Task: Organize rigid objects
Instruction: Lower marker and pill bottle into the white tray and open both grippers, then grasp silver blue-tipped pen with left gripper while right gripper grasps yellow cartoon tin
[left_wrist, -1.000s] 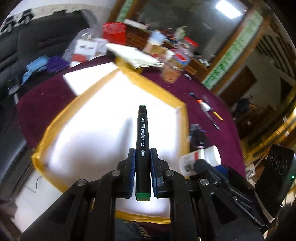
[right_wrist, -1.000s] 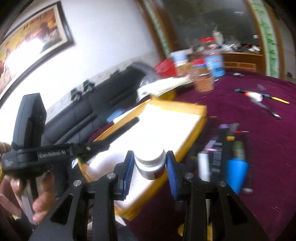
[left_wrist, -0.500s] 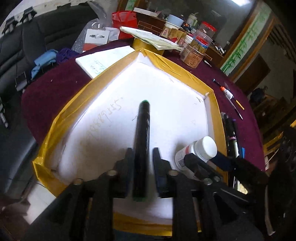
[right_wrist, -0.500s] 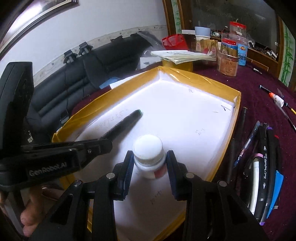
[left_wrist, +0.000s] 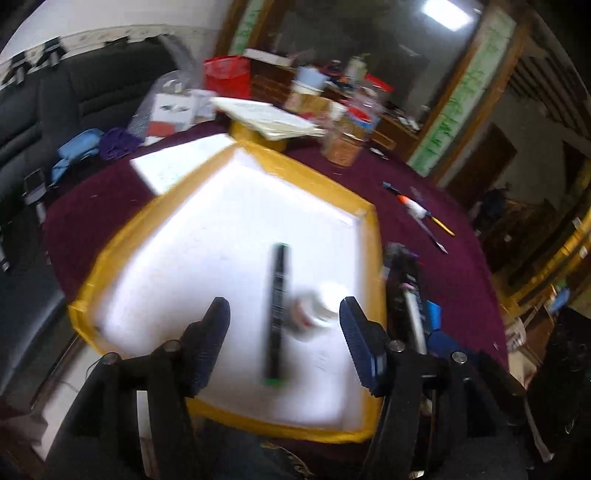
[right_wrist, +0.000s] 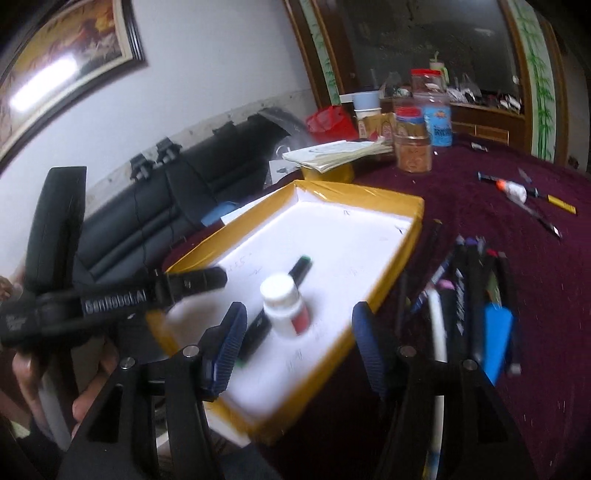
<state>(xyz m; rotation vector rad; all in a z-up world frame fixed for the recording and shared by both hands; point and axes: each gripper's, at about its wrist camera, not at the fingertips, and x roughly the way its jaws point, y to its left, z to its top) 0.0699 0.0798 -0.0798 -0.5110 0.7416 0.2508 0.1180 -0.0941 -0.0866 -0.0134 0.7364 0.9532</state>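
A white tray with a yellow rim (left_wrist: 317, 184) (right_wrist: 373, 199) lies on the maroon table. A black marker with green ends (left_wrist: 277, 314) (right_wrist: 299, 271) lies flat inside it. A small white bottle with a red label (right_wrist: 284, 304) stands upright beside the marker; it is blurred in the left wrist view (left_wrist: 317, 308). My left gripper (left_wrist: 284, 341) is open and empty above the marker. My right gripper (right_wrist: 297, 347) is open and empty just behind the bottle. The left gripper's body (right_wrist: 110, 299) shows at the left of the right wrist view.
A row of pens and markers (right_wrist: 469, 295) (left_wrist: 406, 291) lies on the cloth right of the tray. More pens (right_wrist: 524, 195) lie farther right. Jars (right_wrist: 413, 147), a paper stack (right_wrist: 336, 153) and a red bag (right_wrist: 328, 123) stand behind the tray. A black sofa (right_wrist: 207, 184) is at left.
My left gripper opened and let the marker down into the tray. My right gripper opened and left the bottle standing in the tray. Both grippers drew back.
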